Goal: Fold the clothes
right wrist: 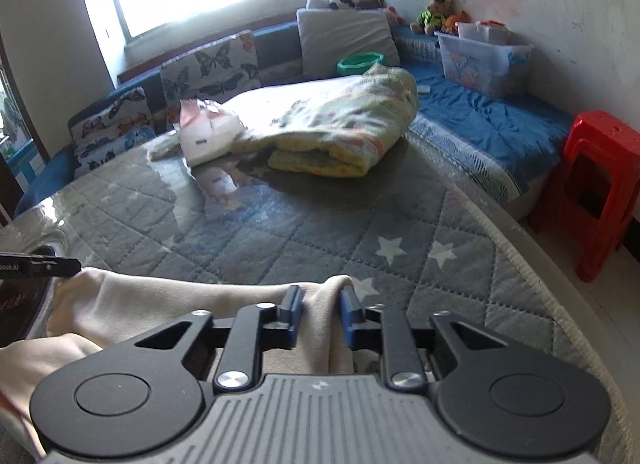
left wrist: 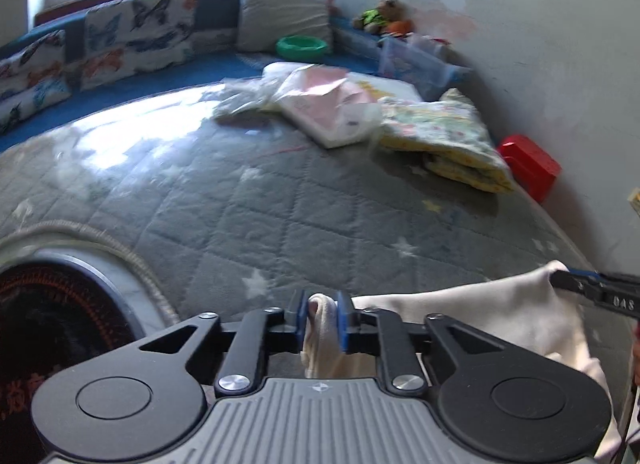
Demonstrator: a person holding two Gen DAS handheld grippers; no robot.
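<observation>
Left wrist view shows the left gripper [left wrist: 323, 314] clamped on a bunched corner of the cream garment [left wrist: 480, 316], which lies at the near edge of the grey star-quilted bed [left wrist: 280, 203]. The right gripper [right wrist: 320, 310] pinches the garment's other corner, likely so the cloth spans taut between them for folding. A folded floral blanket [right wrist: 332, 131] sits well beyond the garment.

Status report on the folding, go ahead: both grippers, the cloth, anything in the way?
Left hand-held gripper shut on cream garment. Right hand-held gripper shut on the same garment, cloth spanning between them. Quilted mat ahead; folded blanket lies farther back.
</observation>
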